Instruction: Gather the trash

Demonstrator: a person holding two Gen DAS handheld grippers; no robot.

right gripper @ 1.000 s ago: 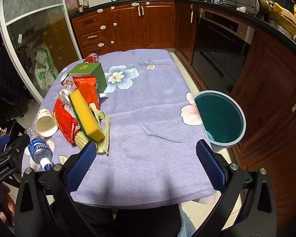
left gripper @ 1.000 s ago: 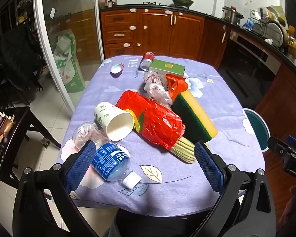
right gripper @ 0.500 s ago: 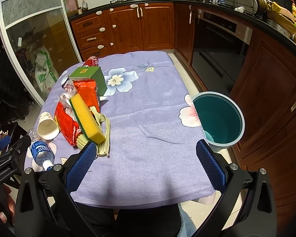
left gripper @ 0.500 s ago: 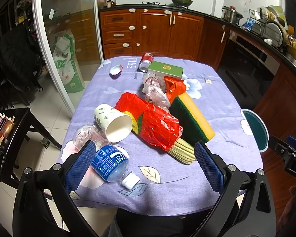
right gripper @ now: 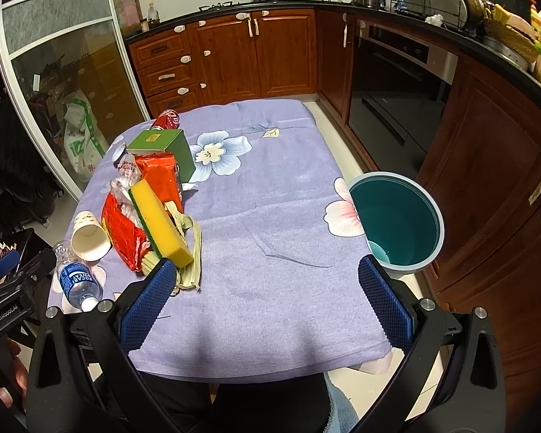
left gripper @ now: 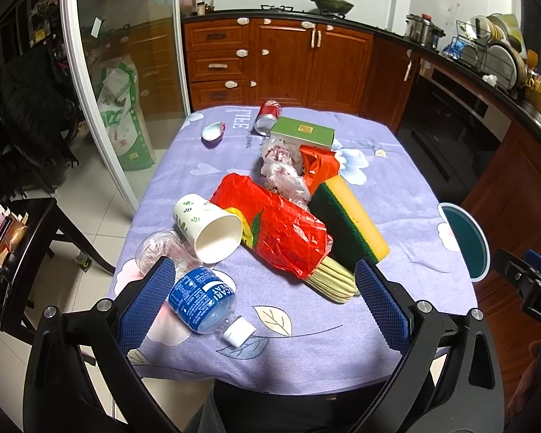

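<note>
Left wrist view: plastic bottle (left gripper: pixel 193 288) just beyond the wide-spread, empty left hand-held gripper (left gripper: pixel 263 301), near its left finger.

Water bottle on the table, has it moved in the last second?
No. The water bottle still lies beside the paper cup; only the camera view shifted slightly.

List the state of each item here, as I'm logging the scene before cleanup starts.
Left claw: open, empty.
Right claw: open, empty.
Water bottle: lying down, capped.
Paper cup: tipped on its side, empty.
Red bag: crumpled, lying on the corn husks.
Sponge: tilted against the pile.
Soda can: on its side.
Green box: closed.
Bin: open, beside the table.
</note>
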